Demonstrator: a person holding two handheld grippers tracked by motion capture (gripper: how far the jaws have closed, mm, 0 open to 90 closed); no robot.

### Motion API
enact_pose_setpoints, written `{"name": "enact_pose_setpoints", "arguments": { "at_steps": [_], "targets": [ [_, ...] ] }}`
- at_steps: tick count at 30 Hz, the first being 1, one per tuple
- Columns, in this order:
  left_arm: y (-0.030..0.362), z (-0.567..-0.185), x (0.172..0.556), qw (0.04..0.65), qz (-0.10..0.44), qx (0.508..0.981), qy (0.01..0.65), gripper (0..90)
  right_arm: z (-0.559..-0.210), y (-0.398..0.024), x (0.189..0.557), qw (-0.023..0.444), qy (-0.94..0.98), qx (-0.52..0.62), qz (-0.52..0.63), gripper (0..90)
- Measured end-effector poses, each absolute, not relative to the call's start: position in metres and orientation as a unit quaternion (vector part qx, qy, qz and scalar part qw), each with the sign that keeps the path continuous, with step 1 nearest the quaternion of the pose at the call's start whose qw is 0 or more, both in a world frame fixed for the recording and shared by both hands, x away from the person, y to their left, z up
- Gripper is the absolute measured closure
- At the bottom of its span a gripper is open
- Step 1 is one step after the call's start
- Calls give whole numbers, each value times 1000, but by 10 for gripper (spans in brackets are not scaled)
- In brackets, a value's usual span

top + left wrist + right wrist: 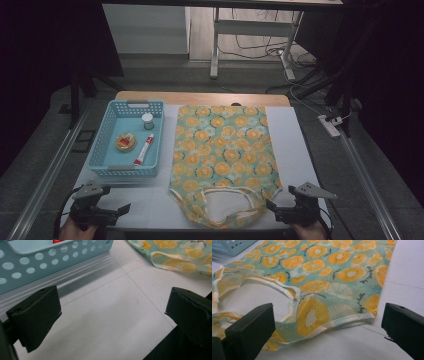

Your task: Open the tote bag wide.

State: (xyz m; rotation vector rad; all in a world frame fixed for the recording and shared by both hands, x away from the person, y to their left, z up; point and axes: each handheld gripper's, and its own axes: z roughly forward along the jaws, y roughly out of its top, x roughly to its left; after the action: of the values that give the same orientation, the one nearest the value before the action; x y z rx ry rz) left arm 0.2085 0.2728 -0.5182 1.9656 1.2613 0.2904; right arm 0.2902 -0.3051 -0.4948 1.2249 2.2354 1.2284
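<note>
Where it lies flat, orange-slice-printed bag shows handles.

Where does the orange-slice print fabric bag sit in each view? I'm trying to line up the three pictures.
High view: the orange-slice print fabric bag lies flat at the table's centre, handles toward the person.
Left gripper view: its hemmed edge is at the top right corner.
Right gripper view: it spreads across the upper and middle picture.
Shared landmark: the light blue perforated plastic basket beside it.
</note>
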Motion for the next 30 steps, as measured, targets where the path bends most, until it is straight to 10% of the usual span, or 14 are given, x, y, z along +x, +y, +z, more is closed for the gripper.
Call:
{"name": "enact_pose_setpoints", "arguments": {
  "at_steps": [30],
  "targets": [
    [271,-518,207,378,119,773,496,0,-495,-304,292,139,791,417,425,0]
  ]
}}
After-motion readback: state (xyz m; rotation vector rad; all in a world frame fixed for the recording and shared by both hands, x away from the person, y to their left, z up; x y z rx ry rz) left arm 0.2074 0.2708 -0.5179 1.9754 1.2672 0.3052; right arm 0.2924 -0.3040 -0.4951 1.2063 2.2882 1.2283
